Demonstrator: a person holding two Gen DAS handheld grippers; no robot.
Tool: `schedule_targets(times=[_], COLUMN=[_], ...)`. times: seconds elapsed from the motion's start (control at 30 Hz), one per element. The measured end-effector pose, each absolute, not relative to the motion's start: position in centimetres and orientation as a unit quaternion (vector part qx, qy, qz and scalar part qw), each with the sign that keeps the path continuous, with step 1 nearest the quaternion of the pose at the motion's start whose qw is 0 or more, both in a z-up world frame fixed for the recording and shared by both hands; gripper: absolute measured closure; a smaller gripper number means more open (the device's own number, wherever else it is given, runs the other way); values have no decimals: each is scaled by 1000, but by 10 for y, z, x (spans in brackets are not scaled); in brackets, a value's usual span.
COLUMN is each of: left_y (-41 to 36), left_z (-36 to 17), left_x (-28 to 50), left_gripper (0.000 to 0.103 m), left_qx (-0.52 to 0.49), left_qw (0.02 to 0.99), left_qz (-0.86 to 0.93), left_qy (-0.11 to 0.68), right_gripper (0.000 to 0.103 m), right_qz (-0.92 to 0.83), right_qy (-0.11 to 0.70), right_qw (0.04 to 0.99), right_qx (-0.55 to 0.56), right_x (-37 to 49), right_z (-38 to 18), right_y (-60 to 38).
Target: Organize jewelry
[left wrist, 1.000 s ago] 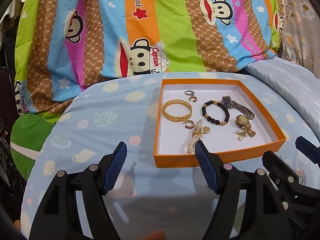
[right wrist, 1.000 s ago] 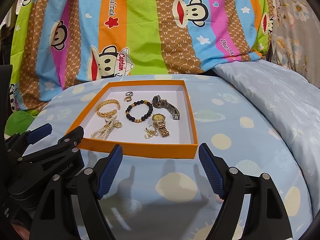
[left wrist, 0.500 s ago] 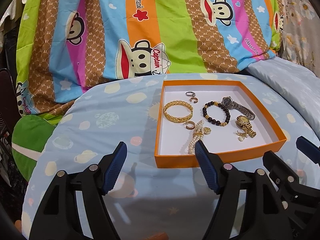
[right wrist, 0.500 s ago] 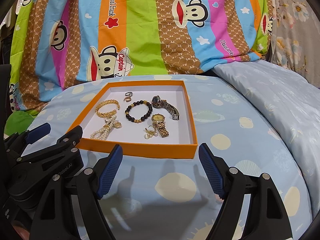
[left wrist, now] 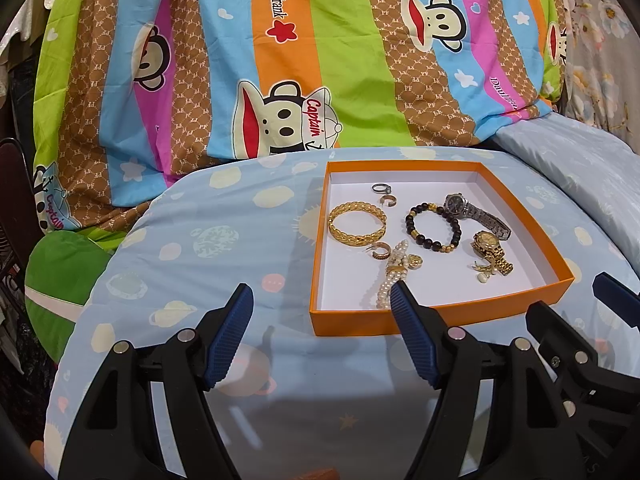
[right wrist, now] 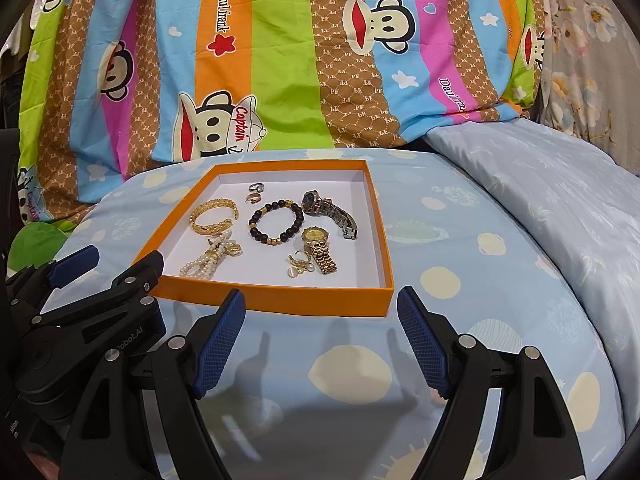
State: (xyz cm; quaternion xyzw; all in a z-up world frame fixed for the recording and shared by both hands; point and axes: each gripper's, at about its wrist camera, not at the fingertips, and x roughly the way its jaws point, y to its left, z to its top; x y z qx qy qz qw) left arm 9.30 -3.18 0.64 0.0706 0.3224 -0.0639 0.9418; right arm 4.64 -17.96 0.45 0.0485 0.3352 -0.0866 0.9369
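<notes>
Left wrist view is showing my left gripper (left wrist: 322, 302) hanging wide open with nothing between its blue pads (left wrist: 230, 334), low over the blue bedspread (left wrist: 200, 240), just short of the orange tray (left wrist: 400, 322). My right gripper (right wrist: 320, 308) is likewise spread wide and empty, sitting at the tray's near wall.

Over the last second I am seeing almost no change: both grippers are holding their spread, and the left view is only drifting a touch, the tray sliding slightly right in frame. No piece is shifting.

All the jewelry is lying inside the tray: the gold bangle (left wrist: 357, 223), two small rings (left wrist: 383, 194) behind it, the black bead bracelet (left wrist: 434, 226), the silver watch (left wrist: 476, 213), the gold watch (left wrist: 491, 249) with a small gold charm (left wrist: 486, 272) touching it, the pearl strand (left wrist: 394, 274) and a hoop earring (left wrist: 380, 251).

I am judging this as either a pause ahead of sorting the pieces, or the pieces already gathered where they belong; these views are not settling which.
</notes>
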Motion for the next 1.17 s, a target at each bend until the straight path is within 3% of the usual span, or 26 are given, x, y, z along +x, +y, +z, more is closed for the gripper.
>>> schedule_targets(times=[0.23, 0.43, 1.17], left_y=[-33, -26, -27], left_z=[6, 8, 7], left_x=[93, 95, 97], left_gripper=[34, 28, 28], left_qx=[71, 70, 72], left_qw=[942, 942, 941], left_qz=[-63, -55, -56], left_qy=[322, 323, 325], right_gripper=[26, 26, 26], right_qz=[-87, -87, -92], right_qy=[335, 335, 335], right_qw=[937, 937, 937], right_qx=[48, 48, 46], right_x=[46, 47, 47], right_z=[5, 4, 4], right_y=[-180, -179, -184])
